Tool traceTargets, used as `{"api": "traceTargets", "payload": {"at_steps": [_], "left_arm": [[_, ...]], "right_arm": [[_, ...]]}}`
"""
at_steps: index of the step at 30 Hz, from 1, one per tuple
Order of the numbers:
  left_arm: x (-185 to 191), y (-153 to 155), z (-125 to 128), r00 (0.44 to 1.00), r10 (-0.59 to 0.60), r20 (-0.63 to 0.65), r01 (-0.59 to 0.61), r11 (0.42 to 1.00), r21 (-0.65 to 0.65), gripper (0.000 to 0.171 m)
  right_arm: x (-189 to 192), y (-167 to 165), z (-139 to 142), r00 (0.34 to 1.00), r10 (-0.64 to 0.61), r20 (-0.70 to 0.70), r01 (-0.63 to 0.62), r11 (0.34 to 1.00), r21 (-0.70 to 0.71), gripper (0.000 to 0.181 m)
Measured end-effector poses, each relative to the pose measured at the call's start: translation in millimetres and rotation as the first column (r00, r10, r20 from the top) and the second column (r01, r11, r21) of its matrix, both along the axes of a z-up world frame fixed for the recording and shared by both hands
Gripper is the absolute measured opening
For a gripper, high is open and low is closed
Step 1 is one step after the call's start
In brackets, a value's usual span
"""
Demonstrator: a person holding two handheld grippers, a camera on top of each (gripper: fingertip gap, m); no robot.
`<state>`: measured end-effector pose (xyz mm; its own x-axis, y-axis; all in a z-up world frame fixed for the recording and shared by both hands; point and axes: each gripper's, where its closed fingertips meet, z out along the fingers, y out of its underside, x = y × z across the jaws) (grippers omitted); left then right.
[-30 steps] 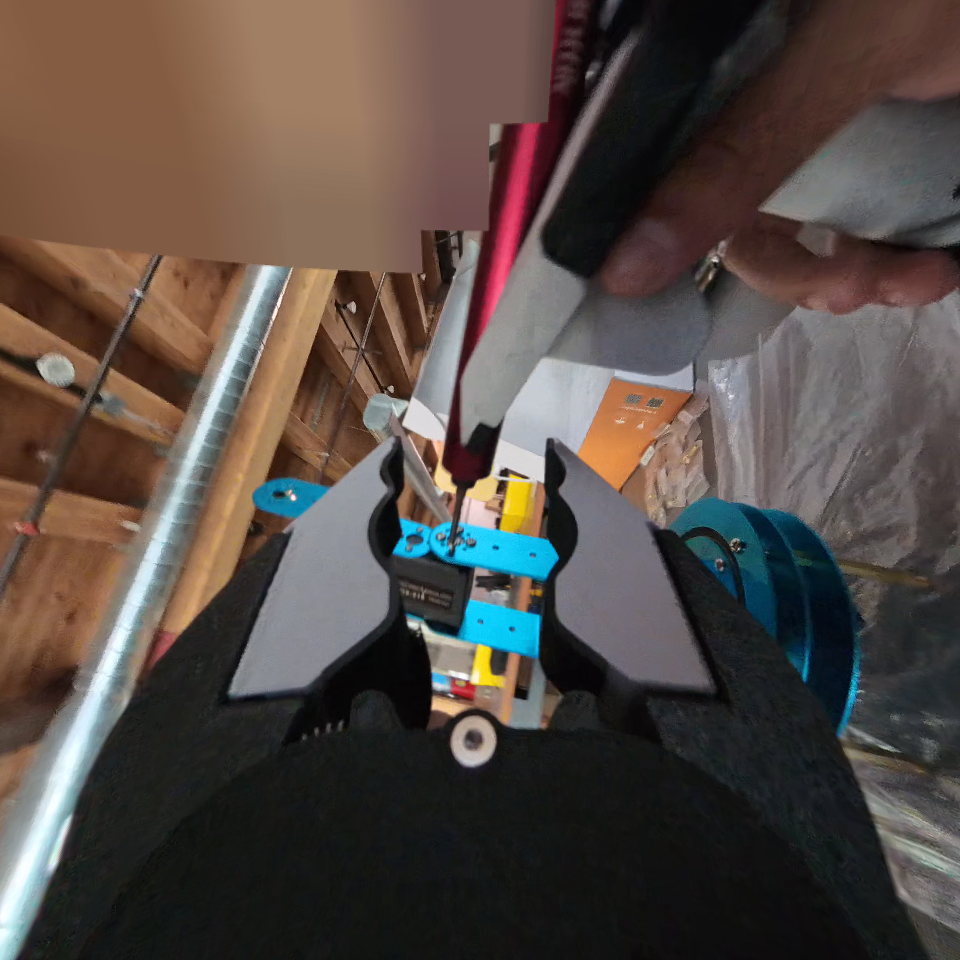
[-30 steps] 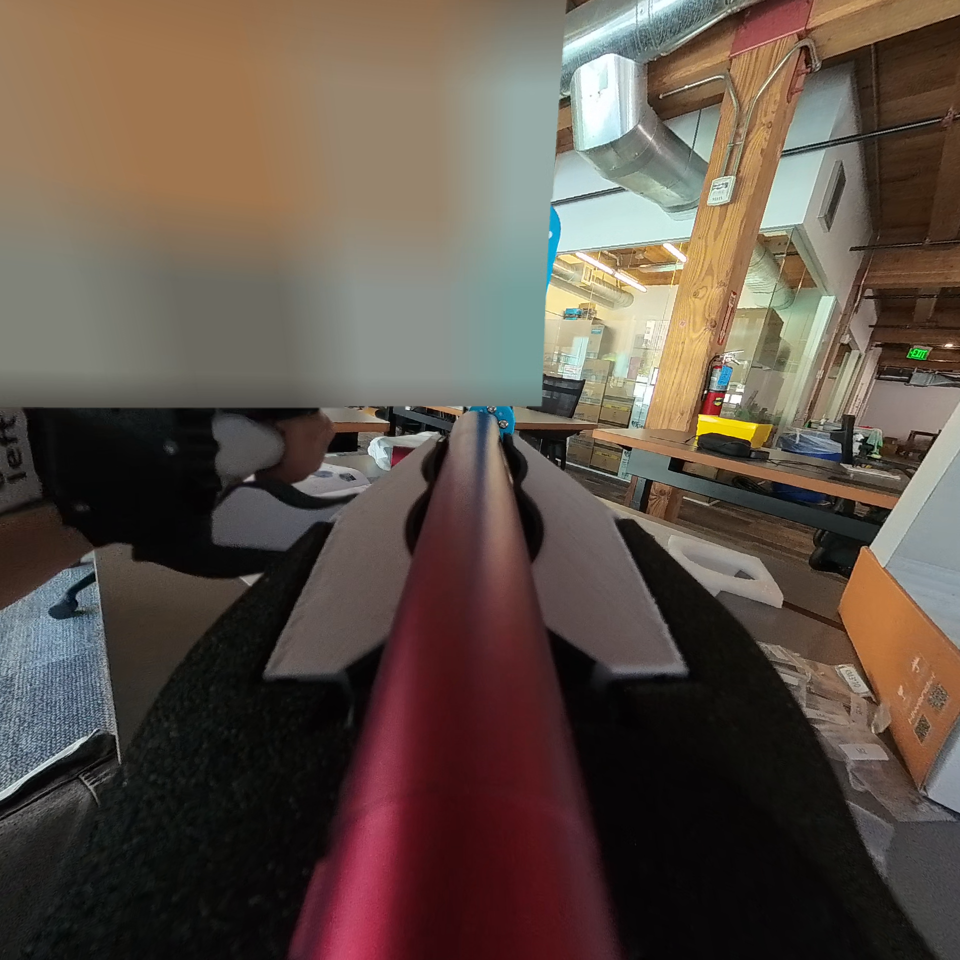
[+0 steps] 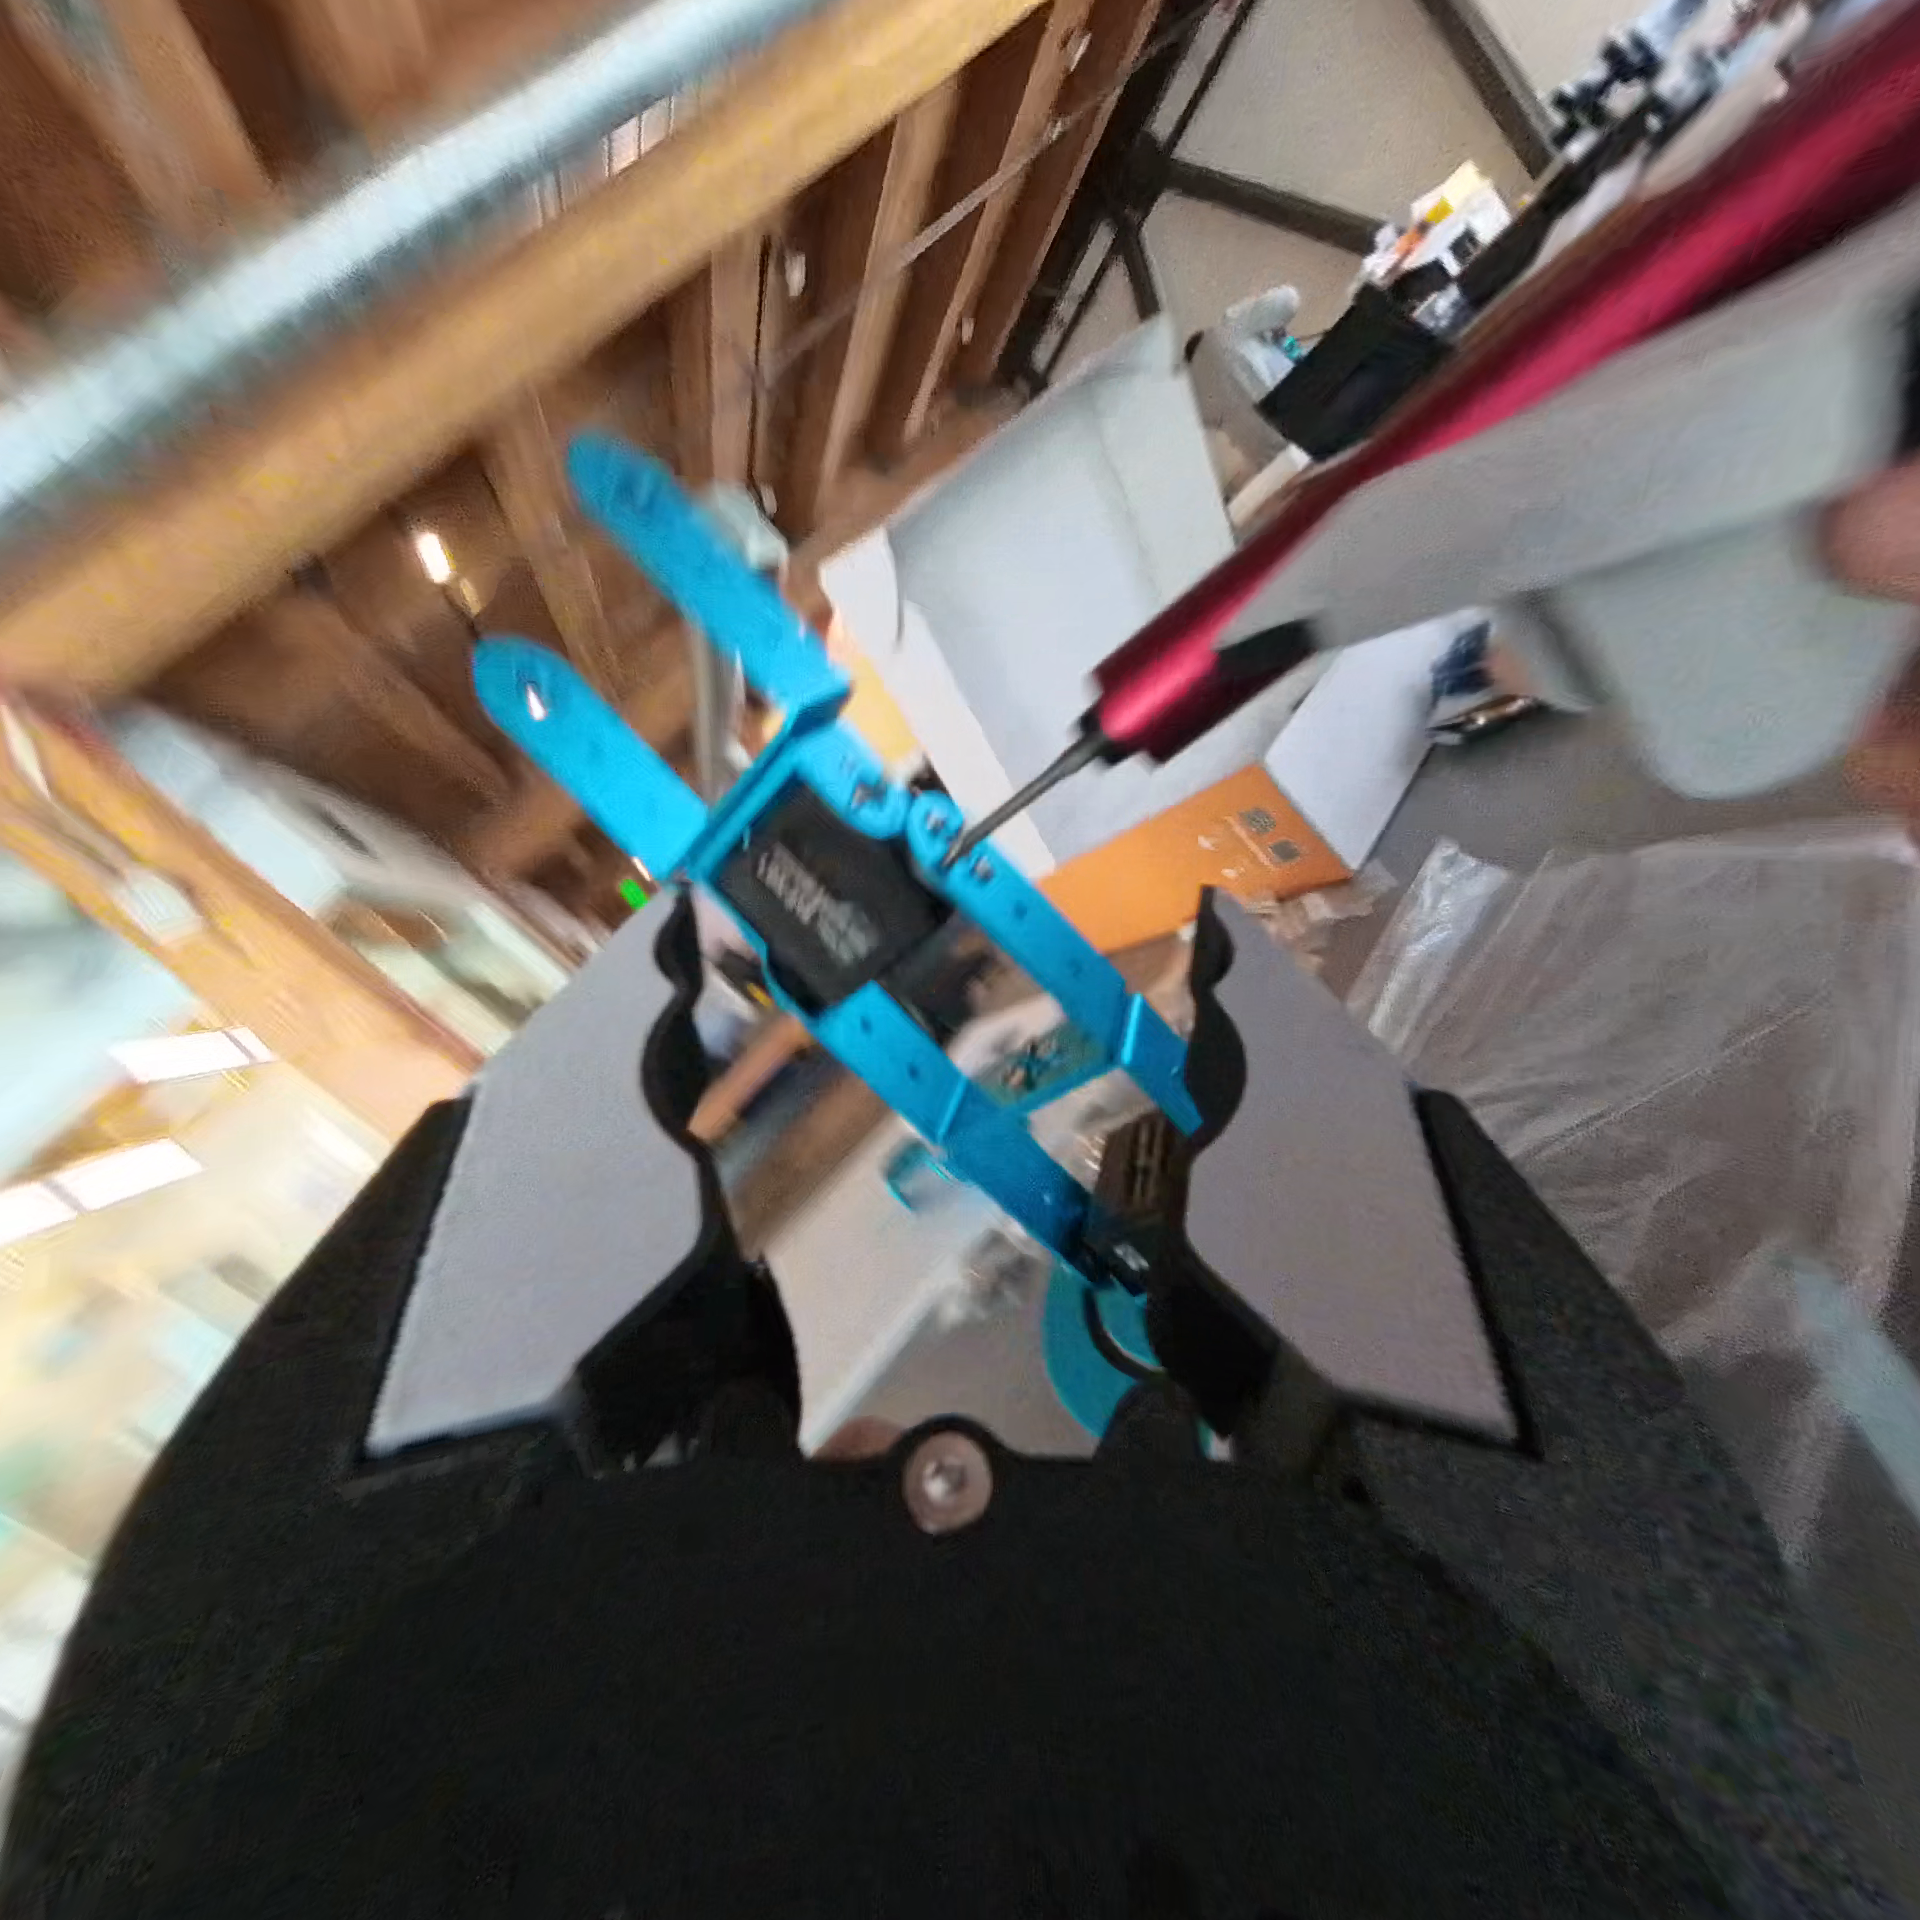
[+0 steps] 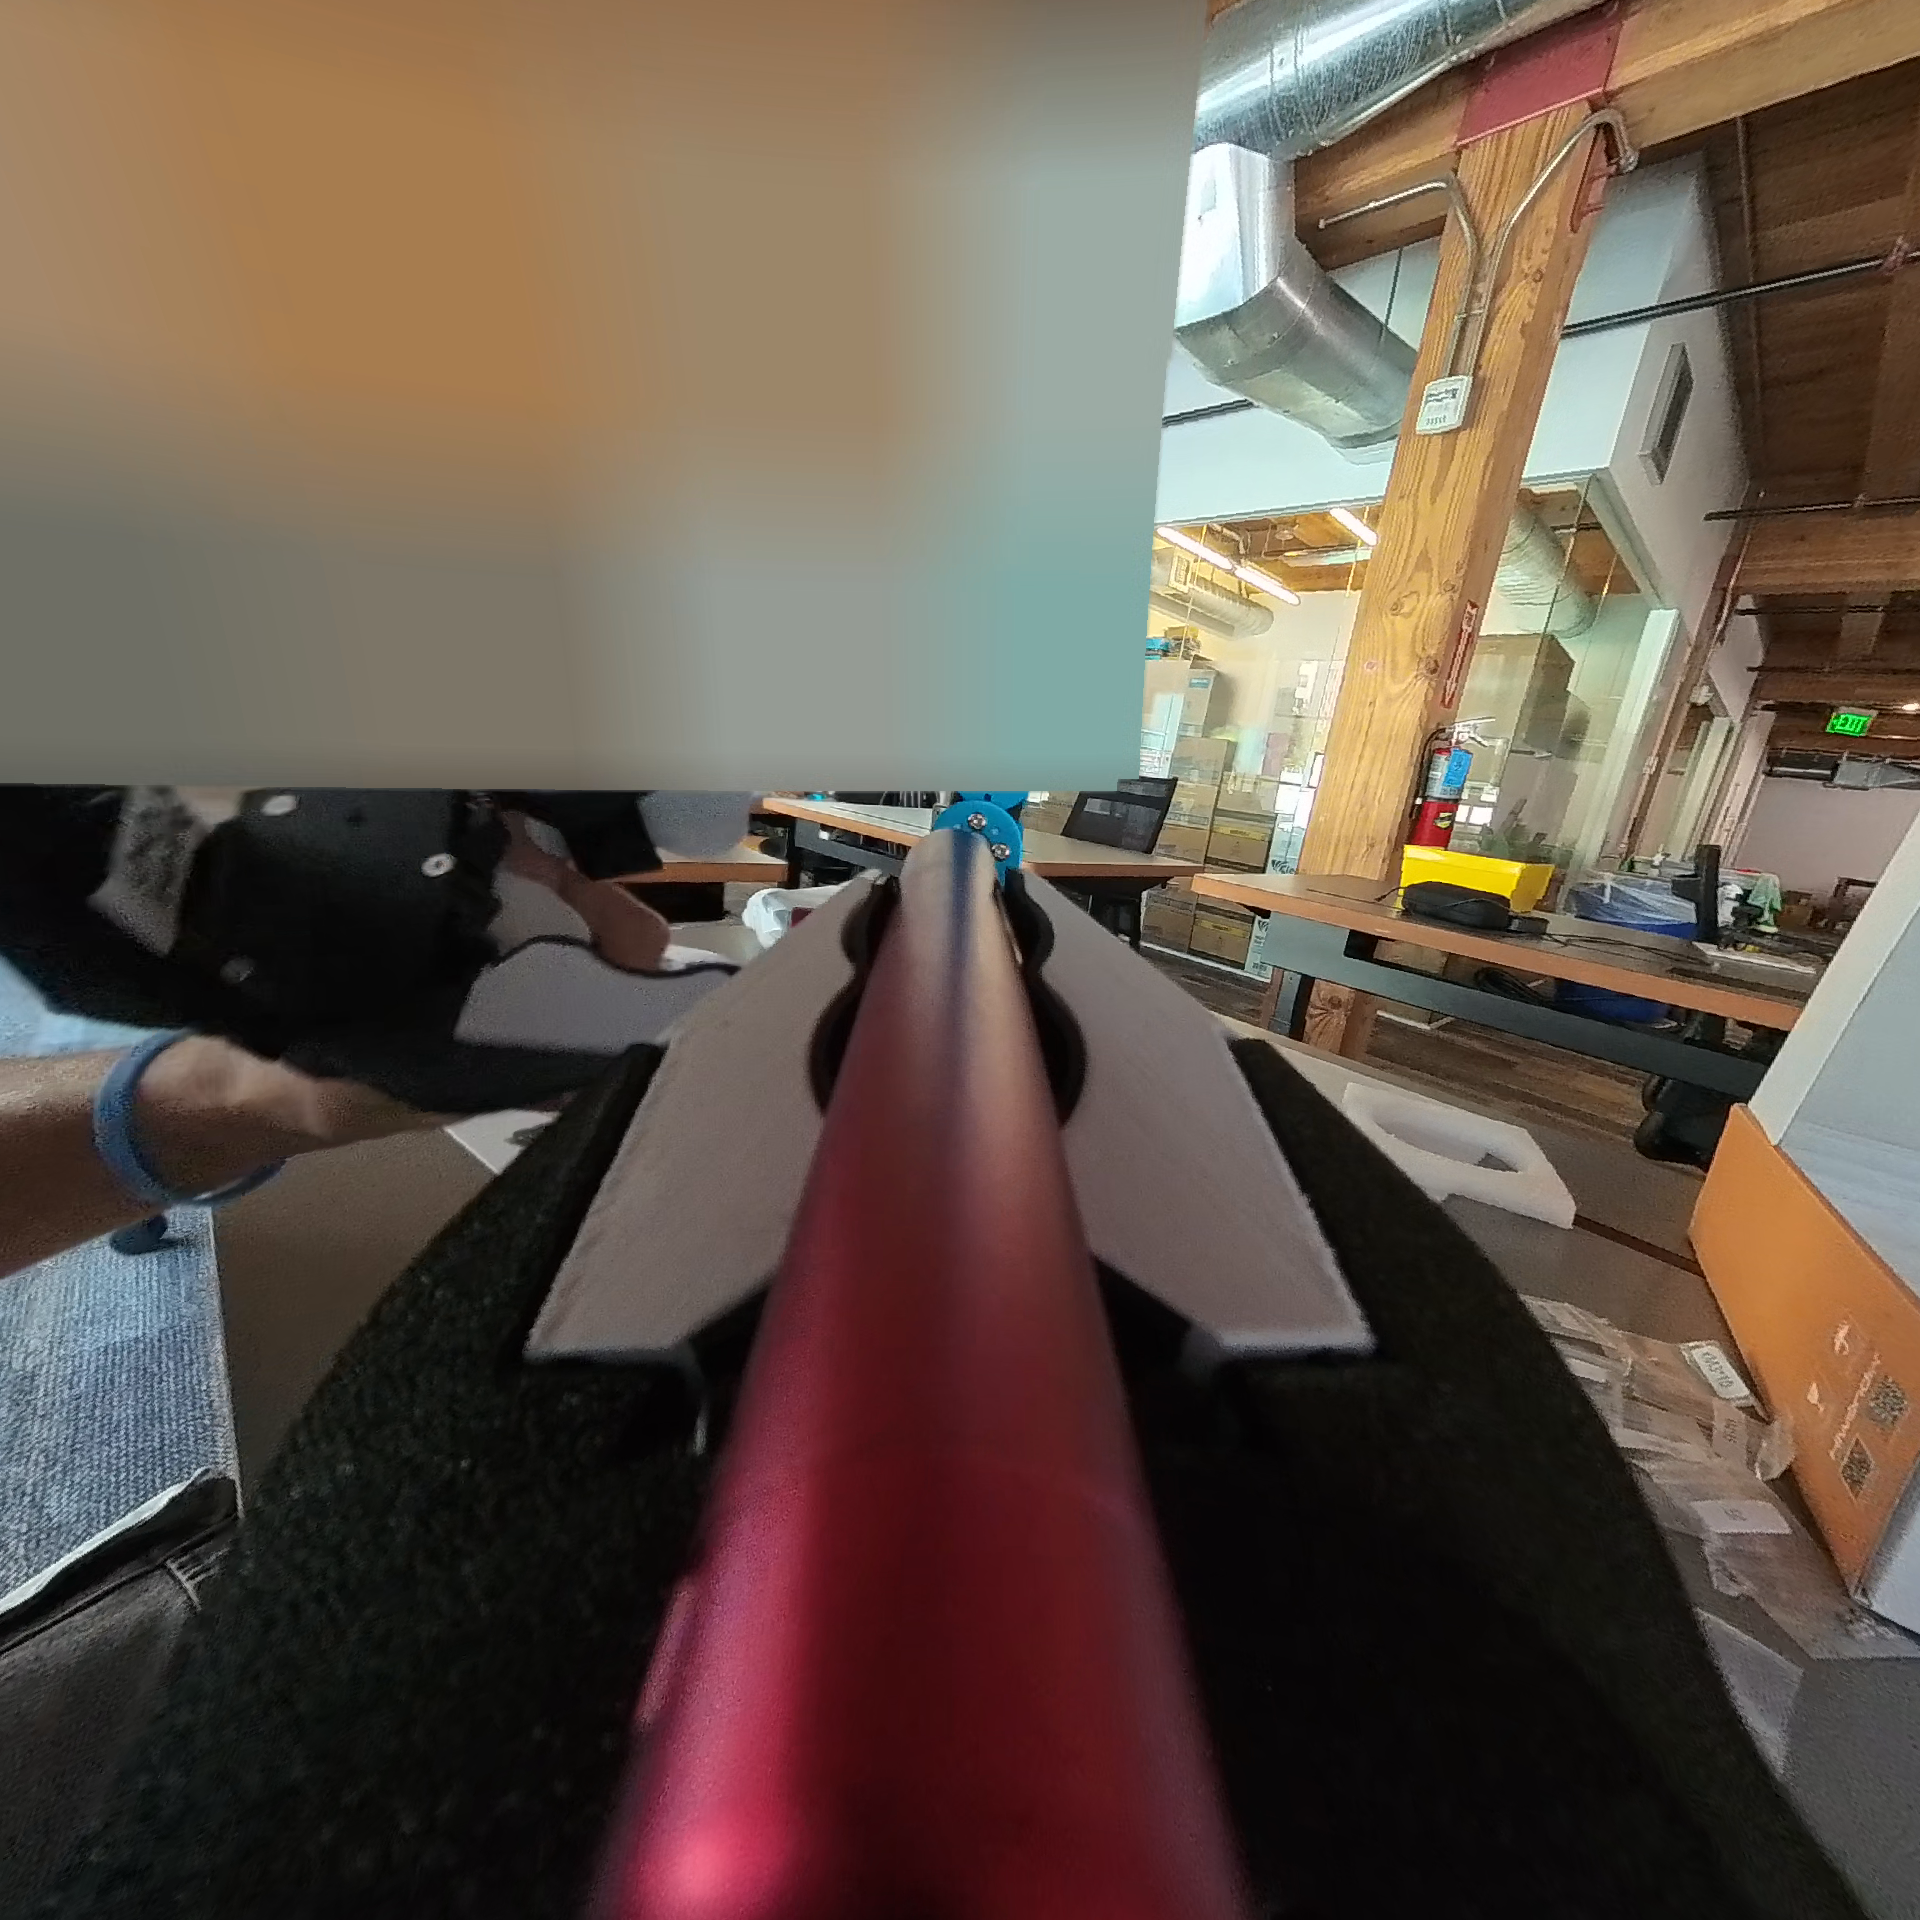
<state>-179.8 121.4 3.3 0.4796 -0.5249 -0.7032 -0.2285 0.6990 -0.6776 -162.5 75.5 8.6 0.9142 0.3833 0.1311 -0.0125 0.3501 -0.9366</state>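
My left gripper (image 3: pixel 940 914) has its fingers on either side of a blue metal bracket assembly (image 3: pixel 665 748) with a black servo block (image 3: pixel 831 904), held up in the air and lying diagonally. My right gripper (image 4: pixel 951 883) is shut on a red screwdriver (image 4: pixel 935 1351). The screwdriver also shows in the left wrist view (image 3: pixel 1455 364), coming in from the upper right. Its thin bit (image 3: pixel 1018 805) touches a screw on the blue bracket. A blue end piece (image 4: pixel 977 816) shows just past the screwdriver's tip. The left gripper (image 4: pixel 312 914) is at the left, in a hand.
A wooden post (image 4: pixel 1455 520) and long desks (image 4: pixel 1507 935) stand behind. An orange-and-white box (image 4: pixel 1818 1299), white foam (image 4: pixel 1455 1143) and small packets lie at the right. Clear plastic sheeting (image 3: pixel 1610 1039) lies at the right in the left wrist view. Beams and a metal duct (image 3: pixel 312 260) are overhead. Tip to tip, the grippers are about 6 cm apart.
The left wrist view has swung and is blurred. The blue assembly now lies diagonally, and the screwdriver comes from the upper right instead of from above. Its bit stays on the bracket.
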Motion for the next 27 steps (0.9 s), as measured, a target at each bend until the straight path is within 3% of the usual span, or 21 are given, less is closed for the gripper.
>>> {"api": "traceTargets", "payload": {"at_steps": [2, 5, 6, 7, 9, 27], "left_arm": [[-1.4, 21.3, -6.1, 0.998, -0.019, 0.052, 0.030, 0.973, -0.229, 0.103], [6.9, 40.6, -11.2, 0.988, -0.103, 0.112, 0.144, 0.871, -0.470, 0.103], [10.0, 43.7, -12.3, 0.983, -0.136, 0.126, 0.182, 0.835, -0.519, 0.098], [13.2, 41.8, -13.3, 0.973, -0.186, 0.135, 0.230, 0.803, -0.550, 0.081], [15.7, 39.6, -14.4, 0.965, -0.225, 0.134, 0.261, 0.789, -0.557, 0.070], [10.9, 41.7, -13.6, 0.964, -0.185, 0.189, 0.258, 0.817, -0.516, 0.068]], "right_arm": [[-0.6, -0.1, -0.3, 1.000, -0.001, 0.000, 0.001, 1.000, 0.002, 0.020], [-1.5, 0.3, -0.5, 1.000, -0.001, -0.010, 0.001, 1.000, 0.005, 0.020], [-1.9, 0.7, -0.8, 1.000, 0.002, -0.013, -0.002, 1.000, 0.005, 0.021], [-2.3, 1.3, -1.1, 1.000, 0.005, -0.016, -0.005, 1.000, 0.002, 0.021], [-4.4, 2.2, -1.8, 1.000, 0.014, -0.023, -0.014, 1.000, -0.002, 0.020], [-5.6, 2.9, -2.6, 0.999, -0.020, -0.025, 0.021, 0.999, 0.045, 0.021]]}}
